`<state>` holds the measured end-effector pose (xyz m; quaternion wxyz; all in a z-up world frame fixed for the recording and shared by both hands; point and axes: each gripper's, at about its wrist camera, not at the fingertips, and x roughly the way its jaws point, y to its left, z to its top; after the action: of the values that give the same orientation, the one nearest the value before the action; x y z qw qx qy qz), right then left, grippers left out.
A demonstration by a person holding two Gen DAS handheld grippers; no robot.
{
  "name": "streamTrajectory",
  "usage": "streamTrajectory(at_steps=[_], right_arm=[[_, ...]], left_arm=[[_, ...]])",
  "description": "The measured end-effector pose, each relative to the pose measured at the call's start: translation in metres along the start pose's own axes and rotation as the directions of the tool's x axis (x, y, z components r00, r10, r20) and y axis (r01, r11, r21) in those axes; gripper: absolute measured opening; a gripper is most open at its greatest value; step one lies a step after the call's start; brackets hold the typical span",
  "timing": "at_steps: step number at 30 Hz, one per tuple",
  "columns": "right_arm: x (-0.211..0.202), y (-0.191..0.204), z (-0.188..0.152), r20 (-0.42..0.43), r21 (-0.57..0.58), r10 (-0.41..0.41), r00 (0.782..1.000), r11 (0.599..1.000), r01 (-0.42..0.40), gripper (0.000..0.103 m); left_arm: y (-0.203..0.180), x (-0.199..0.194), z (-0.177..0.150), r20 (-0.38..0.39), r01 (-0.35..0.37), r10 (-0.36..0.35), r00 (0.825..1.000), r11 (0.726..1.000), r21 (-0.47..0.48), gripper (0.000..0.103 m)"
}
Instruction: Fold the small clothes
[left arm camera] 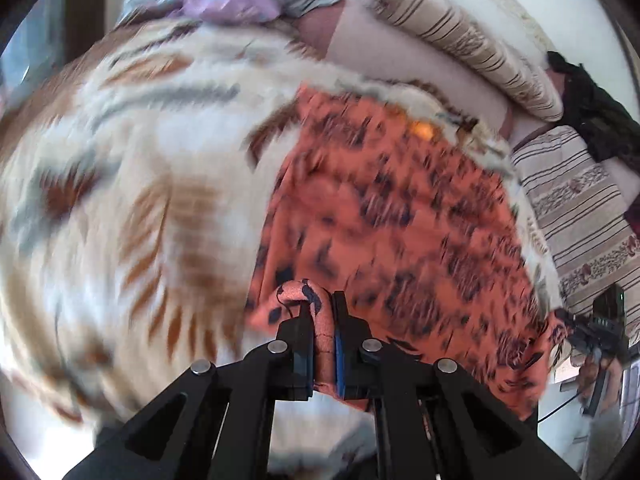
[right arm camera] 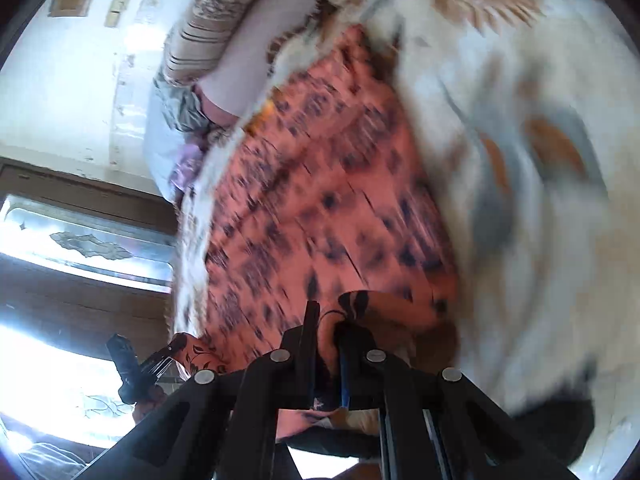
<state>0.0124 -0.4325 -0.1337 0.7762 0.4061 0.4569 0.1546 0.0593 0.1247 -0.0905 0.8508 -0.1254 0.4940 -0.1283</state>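
An orange garment with dark blue leaf marks (left arm camera: 400, 216) lies spread on a cream and brown patterned blanket (left arm camera: 120, 184). My left gripper (left arm camera: 325, 300) is shut on a bunched corner of this garment at its near left edge. In the right wrist view the same garment (right arm camera: 320, 200) stretches away from me. My right gripper (right arm camera: 326, 316) is shut on another bunched corner of it. The right gripper (left arm camera: 592, 332) also shows in the left wrist view at the garment's far right corner, and the left gripper (right arm camera: 140, 364) shows in the right wrist view. Both views are motion blurred.
Striped beige cushions (left arm camera: 468, 40) and a dark cloth (left arm camera: 592, 112) lie along the back of the blanket. A lilac and pale blue bundle (left arm camera: 232, 4) sits at the far end. A wooden cabinet with a mirrored panel (right arm camera: 88, 240) stands to the left.
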Motion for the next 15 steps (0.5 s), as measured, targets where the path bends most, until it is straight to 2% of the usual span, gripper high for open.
streamTrajectory(at_steps=[3,5,6,7,8,9,10,11,12,14,15], right_arm=[[-0.011,0.022,0.081,0.135,-0.040,0.072,0.988,0.997,-0.068,0.008],[-0.010,0.030,0.129,0.222,-0.035,0.093,0.971,0.996,-0.087,0.008],[-0.004,0.026,0.151,0.259,-0.001,0.097,0.961,0.995,-0.100,0.009],[0.006,0.021,0.169,0.273,0.005,0.077,0.959,0.997,-0.081,0.019],[0.023,0.014,0.185,0.257,-0.009,0.033,0.966,0.999,-0.032,0.051],[0.040,0.000,0.195,0.244,0.027,-0.029,0.969,0.999,0.023,0.073],[0.054,-0.014,0.197,0.229,0.099,-0.100,0.968,0.992,0.079,0.085],[0.065,-0.025,0.194,0.195,0.140,-0.139,0.971,0.984,0.112,0.085],[0.066,-0.028,0.187,0.196,0.132,-0.126,0.972,0.986,0.101,0.085],[0.054,-0.022,0.162,0.231,0.076,-0.118,0.966,0.992,0.103,0.085],[0.049,-0.018,0.153,0.231,0.040,-0.125,0.965,0.992,0.119,0.085]], left_arm=[[-0.007,0.010,0.081,0.102,0.061,-0.062,0.993,0.998,0.010,0.008],[-0.010,0.027,0.131,0.192,0.041,-0.042,0.981,0.999,0.011,0.011],[-0.009,0.040,0.149,0.229,0.033,-0.034,0.973,0.999,0.010,0.021],[-0.006,0.059,0.166,0.240,0.031,-0.034,0.970,0.999,0.014,0.050],[-0.001,0.085,0.180,0.210,0.036,-0.037,0.977,0.999,0.011,0.064],[0.006,0.114,0.189,0.158,-0.024,0.028,0.987,0.999,-0.026,0.078],[0.013,0.135,0.193,0.103,-0.085,0.089,0.991,0.995,-0.043,0.077],[0.024,0.149,0.194,0.048,-0.130,0.133,0.990,0.990,-0.061,0.076],[0.033,0.147,0.188,0.050,-0.134,0.140,0.989,0.986,-0.097,0.076],[0.048,0.127,0.172,0.126,-0.075,0.094,0.988,0.987,-0.141,0.077],[0.051,0.115,0.162,0.147,-0.078,0.098,0.984,0.988,-0.132,0.077]])
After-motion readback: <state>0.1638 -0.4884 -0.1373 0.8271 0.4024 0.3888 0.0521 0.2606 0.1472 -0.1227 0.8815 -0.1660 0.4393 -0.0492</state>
